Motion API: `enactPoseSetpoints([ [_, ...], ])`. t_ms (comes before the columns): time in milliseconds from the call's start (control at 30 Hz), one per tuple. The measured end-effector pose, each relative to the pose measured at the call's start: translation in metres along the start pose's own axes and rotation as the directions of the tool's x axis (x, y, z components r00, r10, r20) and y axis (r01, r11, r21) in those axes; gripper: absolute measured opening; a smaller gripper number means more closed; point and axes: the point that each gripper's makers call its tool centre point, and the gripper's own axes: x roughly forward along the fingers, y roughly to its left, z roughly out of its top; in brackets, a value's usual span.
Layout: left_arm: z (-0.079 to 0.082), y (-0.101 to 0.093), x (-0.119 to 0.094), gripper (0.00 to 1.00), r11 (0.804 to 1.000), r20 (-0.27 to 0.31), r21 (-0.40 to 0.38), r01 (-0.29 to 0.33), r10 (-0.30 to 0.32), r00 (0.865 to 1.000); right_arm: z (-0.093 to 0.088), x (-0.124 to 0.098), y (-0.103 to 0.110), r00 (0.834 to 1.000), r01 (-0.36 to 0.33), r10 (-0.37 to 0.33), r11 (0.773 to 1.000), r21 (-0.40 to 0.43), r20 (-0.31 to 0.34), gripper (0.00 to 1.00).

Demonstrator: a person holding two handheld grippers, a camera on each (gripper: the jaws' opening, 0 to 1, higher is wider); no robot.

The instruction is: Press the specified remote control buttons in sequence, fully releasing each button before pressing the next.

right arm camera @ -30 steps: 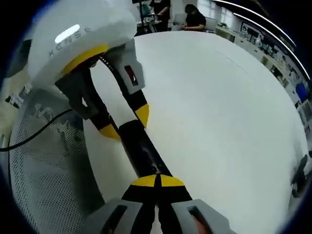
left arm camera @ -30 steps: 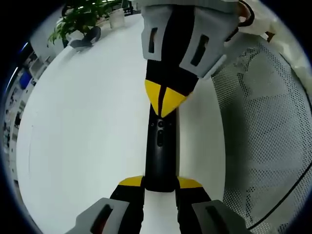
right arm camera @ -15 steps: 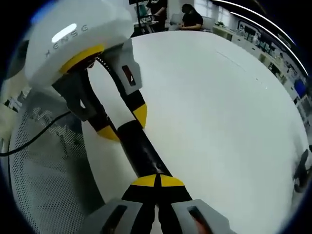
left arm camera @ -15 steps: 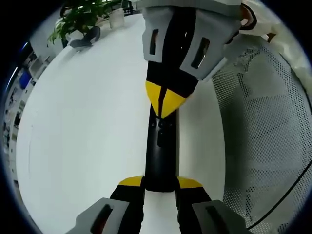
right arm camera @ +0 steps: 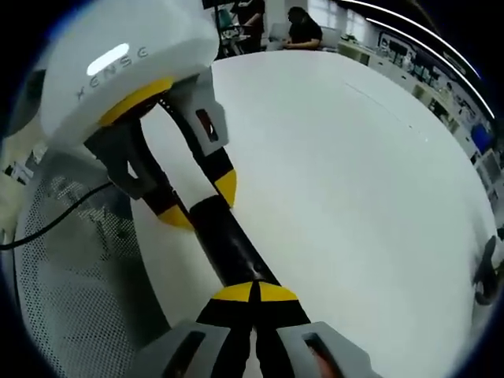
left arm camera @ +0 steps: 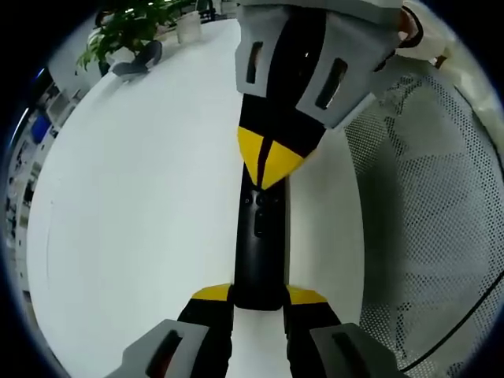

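Observation:
A slim black remote [left arm camera: 259, 252] lies lengthwise over the white table [left arm camera: 134, 205], its small buttons [left arm camera: 258, 222] facing up. My left gripper [left arm camera: 260, 298] is shut on the remote's near end, one yellow-tipped jaw on each side. My right gripper [left arm camera: 268, 164] comes in from the top, shut, its joined yellow tips resting at the remote's far end just above the buttons. In the right gripper view, the right gripper [right arm camera: 253, 293] sits shut on the remote [right arm camera: 227, 242], and the left gripper [right arm camera: 200, 203] clamps the remote's other end.
A white mesh surface [left arm camera: 429, 236] runs along the table's edge, with a black cable [right arm camera: 55, 222] across it. A potted plant [left arm camera: 126, 27], a white pot [left arm camera: 189, 30] and a dark object [left arm camera: 140, 60] stand at the far corner. People [right arm camera: 303, 27] sit beyond the table.
The right gripper's body has drifted very slightly in the left gripper view. Its tips stay at the remote's far end and the left gripper's hold is the same.

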Motion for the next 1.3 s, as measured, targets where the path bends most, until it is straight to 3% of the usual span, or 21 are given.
enactPoseSetpoints([
  [567, 0.0, 0.0, 0.0, 0.22, 1.0, 0.014, -0.004, 0.0, 0.0, 1.0, -0.011, -0.005, 0.007, 0.998, -0.056, 0.056, 0.998, 0.029, -0.019, 0.0],
  [900, 0.0, 0.0, 0.0, 0.22, 1.0, 0.02, -0.002, 0.002, -0.002, 1.0, -0.012, -0.003, 0.008, 0.999, -0.04, 0.039, 0.999, -0.028, -0.022, 0.0],
  [1300, 0.0, 0.0, 0.0, 0.22, 1.0, 0.007, 0.005, 0.003, -0.003, 1.0, -0.012, -0.001, 0.008, 1.0, -0.017, 0.017, 0.999, -0.027, -0.003, 0.0],
])
